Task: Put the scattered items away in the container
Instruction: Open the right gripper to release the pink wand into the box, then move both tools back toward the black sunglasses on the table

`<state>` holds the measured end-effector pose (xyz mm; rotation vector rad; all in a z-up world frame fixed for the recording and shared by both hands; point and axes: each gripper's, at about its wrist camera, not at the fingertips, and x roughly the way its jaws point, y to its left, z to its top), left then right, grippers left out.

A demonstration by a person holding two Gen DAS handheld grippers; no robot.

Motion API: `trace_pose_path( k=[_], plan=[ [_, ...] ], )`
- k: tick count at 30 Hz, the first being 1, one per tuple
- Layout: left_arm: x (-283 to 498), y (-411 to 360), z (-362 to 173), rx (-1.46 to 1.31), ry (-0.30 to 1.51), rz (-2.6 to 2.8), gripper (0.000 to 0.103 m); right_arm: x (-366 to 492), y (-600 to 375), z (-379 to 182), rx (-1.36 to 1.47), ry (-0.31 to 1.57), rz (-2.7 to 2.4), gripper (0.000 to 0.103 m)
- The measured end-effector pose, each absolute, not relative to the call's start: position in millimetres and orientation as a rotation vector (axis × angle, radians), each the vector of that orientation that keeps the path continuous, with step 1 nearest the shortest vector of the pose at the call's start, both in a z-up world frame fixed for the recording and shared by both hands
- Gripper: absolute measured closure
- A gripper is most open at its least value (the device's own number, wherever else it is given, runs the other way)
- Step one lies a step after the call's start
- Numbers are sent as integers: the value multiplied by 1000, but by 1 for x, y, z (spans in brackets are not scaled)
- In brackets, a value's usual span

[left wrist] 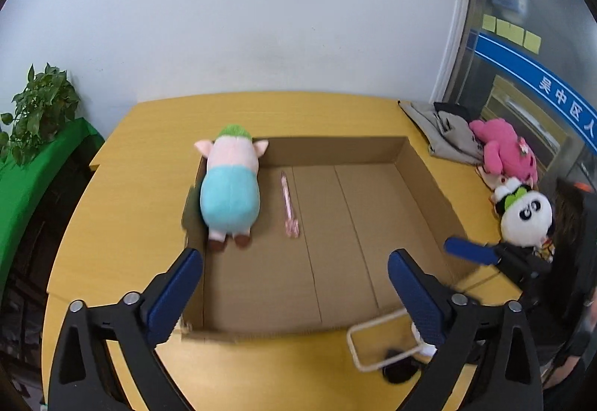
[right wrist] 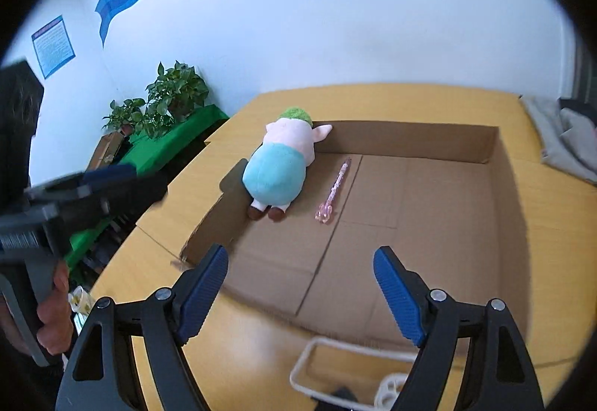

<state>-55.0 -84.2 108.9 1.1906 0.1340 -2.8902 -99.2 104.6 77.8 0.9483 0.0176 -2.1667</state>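
A shallow cardboard box (left wrist: pixel 429 183) (right wrist: pixel 500 165) lies on the yellow table. Inside at its left lie a pig plush in blue (left wrist: pixel 229 193) (right wrist: pixel 278 170) and a pink pen (left wrist: pixel 289 206) (right wrist: pixel 334 193). A panda plush (left wrist: pixel 526 217) and a pink plush (left wrist: pixel 502 151) lie on the table right of the box. A clear phone case (left wrist: pixel 384 344) (right wrist: pixel 335 362) lies in front of the box. My left gripper (left wrist: pixel 294 295) is open and empty over the box's near edge. My right gripper (right wrist: pixel 300 288) is open and empty over the near edge; it also shows in the left wrist view (left wrist: pixel 470 250).
Grey cloth (left wrist: pixel 444 131) (right wrist: pixel 559 138) lies at the table's far right corner. Potted plants (left wrist: pixel 41 109) (right wrist: pixel 164 101) stand on a green-covered shelf left of the table. A white wall runs behind the table. A glass door stands at the right.
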Motion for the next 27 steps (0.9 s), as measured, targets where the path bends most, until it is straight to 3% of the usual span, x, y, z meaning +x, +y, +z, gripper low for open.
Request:
trace_pose_path(
  k=[10, 17, 27],
  plan=[
    [11, -63, 80, 1199, 199, -2907, 1, -42, 122, 71, 929, 78, -2257, 23],
    [17, -63, 76, 1159, 261, -2909, 1, -40, 130, 80, 900, 112, -2308, 23],
    [14, -71, 61, 1204, 340, -2901, 1, -44, 136, 49, 987, 95, -2293, 23]
  ],
)
